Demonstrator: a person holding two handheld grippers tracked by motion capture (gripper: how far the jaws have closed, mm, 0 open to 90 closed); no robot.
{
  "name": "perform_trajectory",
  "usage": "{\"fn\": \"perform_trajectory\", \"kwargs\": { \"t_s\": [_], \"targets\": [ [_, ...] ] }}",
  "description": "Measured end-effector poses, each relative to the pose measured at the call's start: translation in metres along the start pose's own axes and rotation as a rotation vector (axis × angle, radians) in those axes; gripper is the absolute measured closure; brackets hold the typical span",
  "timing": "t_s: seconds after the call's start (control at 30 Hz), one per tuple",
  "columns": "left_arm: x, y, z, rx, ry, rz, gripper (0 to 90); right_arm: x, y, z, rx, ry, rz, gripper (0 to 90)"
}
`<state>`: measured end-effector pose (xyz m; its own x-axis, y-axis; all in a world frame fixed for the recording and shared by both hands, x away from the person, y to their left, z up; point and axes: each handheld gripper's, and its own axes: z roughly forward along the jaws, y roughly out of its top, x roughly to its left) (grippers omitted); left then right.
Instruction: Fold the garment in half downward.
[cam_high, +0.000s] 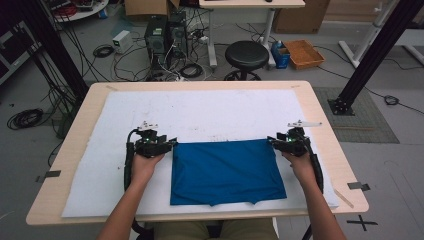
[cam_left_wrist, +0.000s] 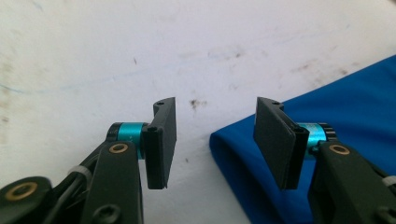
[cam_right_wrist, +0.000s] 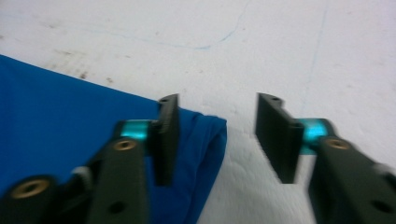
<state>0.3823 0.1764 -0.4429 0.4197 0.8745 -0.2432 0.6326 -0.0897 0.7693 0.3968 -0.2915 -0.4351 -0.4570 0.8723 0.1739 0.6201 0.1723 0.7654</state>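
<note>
White mat (cam_high: 200, 115), folded blue cloth (cam_high: 225, 170), left tool (cam_left_wrist: 215, 140) and right tool (cam_right_wrist: 217, 140) gaping wide at its far corners

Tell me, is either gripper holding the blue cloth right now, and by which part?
Neither holds anything. The left gripper and right gripper are both open, each straddling a far corner of the folded blue cloth, with nothing pinched between the jaws.

The high view is dim and even, with a soft shadow beneath the table (cam_high: 320, 110) and mild wide-angle bending at the edges. The left gripper view is bright and fairly sharp, the white mat (cam_left_wrist: 93, 56) nearly washed out. The right gripper view is blurred, smearing the blue cloth (cam_right_wrist: 56, 107).
</note>
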Motion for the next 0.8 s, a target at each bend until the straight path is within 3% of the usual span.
{"fn": "perform_trajectory", "kwargs": {
  "t_s": [0.03,0.1,0.13,0.17,0.2,0.23,0.37,0.47,0.57,0.7,0.8],
  "targets": [
    [0.001,-0.002,0.004,0.019,-0.011,0.003,50.5,0.000,0.001,0.006,0.020,0.000,-0.019,59.9],
    [0.000,-0.003,0.005,0.025,-0.012,0.008,60.7,0.000,0.000,0.014,0.088,-0.005,-0.031,70.2],
    [-0.001,-0.006,0.007,0.034,-0.005,0.047,70.0,0.001,-0.001,0.017,0.100,-0.012,-0.035,74.5],
    [-0.002,-0.006,0.007,0.028,-0.014,0.043,73.6,0.000,-0.003,0.015,0.088,-0.023,-0.044,79.5],
    [-0.002,-0.006,0.007,0.027,-0.029,0.030,83.7,-0.001,-0.004,0.014,0.088,-0.004,-0.030,84.5],
    [-0.003,-0.006,0.007,0.025,-0.023,0.034,86.4,-0.002,-0.005,0.013,0.085,0.011,-0.023,86.0],
    [-0.001,-0.005,0.005,-0.022,-0.049,-0.005,88.0,-0.002,-0.008,0.006,0.045,-0.009,-0.058,87.6],
    [0.000,-0.003,0.003,-0.071,-0.067,-0.032,88.1,-0.004,-0.005,-0.001,-0.005,-0.037,-0.057,88.0],
    [-0.001,0.000,0.006,-0.088,-0.066,-0.038,88.2,-0.008,-0.004,-0.005,-0.040,-0.075,-0.051,88.2],
    [-0.001,0.003,0.012,-0.110,-0.063,-0.033,88.0,-0.011,-0.004,-0.005,-0.039,-0.106,-0.041,88.1],
    [-0.004,0.004,0.018,-0.146,-0.068,0.005,87.7,-0.011,-0.005,-0.003,-0.027,-0.125,-0.055,87.8]
  ]
}}
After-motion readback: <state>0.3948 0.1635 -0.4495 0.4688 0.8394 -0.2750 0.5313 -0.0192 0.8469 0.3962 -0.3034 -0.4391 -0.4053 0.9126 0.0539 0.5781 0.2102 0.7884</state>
